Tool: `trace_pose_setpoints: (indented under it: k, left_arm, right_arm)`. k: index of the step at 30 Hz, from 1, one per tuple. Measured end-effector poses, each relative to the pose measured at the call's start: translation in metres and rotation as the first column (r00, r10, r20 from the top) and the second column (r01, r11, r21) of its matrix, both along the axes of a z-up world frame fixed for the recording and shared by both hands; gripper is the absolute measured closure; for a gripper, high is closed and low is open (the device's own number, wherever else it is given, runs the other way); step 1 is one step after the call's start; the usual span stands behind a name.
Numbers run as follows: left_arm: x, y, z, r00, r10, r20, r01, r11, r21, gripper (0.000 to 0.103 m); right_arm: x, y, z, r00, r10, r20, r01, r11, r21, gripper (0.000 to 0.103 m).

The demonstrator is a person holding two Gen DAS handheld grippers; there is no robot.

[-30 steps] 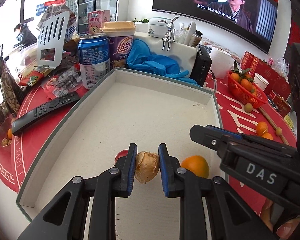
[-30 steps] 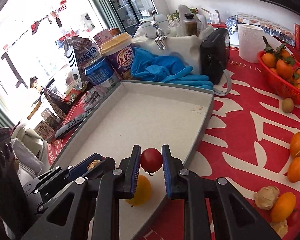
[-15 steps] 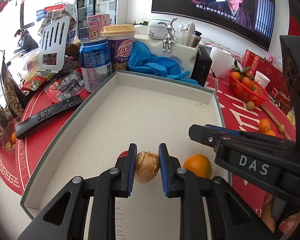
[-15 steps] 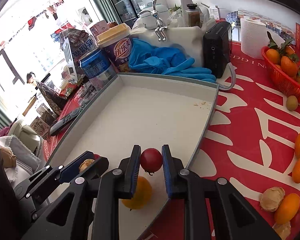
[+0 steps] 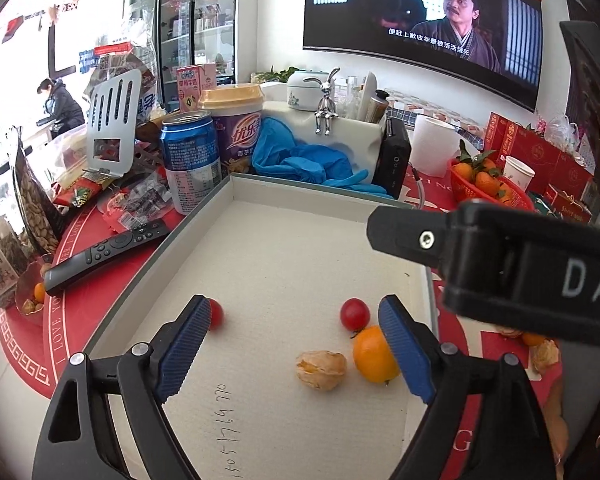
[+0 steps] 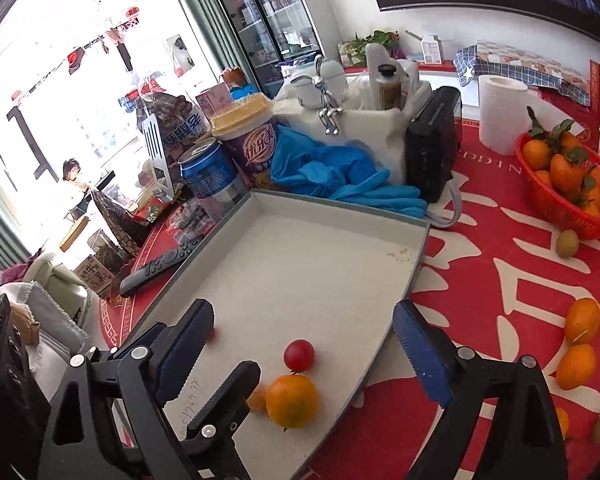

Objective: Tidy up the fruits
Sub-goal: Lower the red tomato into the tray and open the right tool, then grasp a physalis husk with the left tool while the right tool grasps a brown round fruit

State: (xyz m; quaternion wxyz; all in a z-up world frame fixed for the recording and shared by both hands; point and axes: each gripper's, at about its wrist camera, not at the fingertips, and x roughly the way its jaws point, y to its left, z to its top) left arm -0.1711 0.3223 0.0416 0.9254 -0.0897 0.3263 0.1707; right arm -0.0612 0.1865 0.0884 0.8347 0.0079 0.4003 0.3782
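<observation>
Fruits in tray (image 5: 204, 216): two tomatoes, one orange, one physalis; both tools just-opened, wide, empty.

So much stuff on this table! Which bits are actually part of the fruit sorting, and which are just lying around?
Part of the job: grey tray, husked berry, orange, cherry tomato, loose oranges, red fruit basket.

Just lying about: remote, blue can, blue gloves, paper roll.

The left tool (image 5: 294, 344) hangs tilted downward, its blue-padded jaws having just been opening and now spread wide with nothing pressed between them. Beside it, the right tool (image 6: 302, 344), angled down likewise, has also just been opening; its jaws stand wide apart, gripping nothing, its black body crossing the left view.
</observation>
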Motion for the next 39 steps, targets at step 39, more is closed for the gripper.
trace_pose_setpoints:
  k: [39]
  left_arm:
    - [0.063,-0.201,-0.037,0.866,-0.45,-0.22,0.452,0.891,-0.043,0.048]
  right_arm:
    - [-0.006,-0.27,-0.07,0.852,-0.524,-0.001,0.483,0.787,-0.384,0.0]
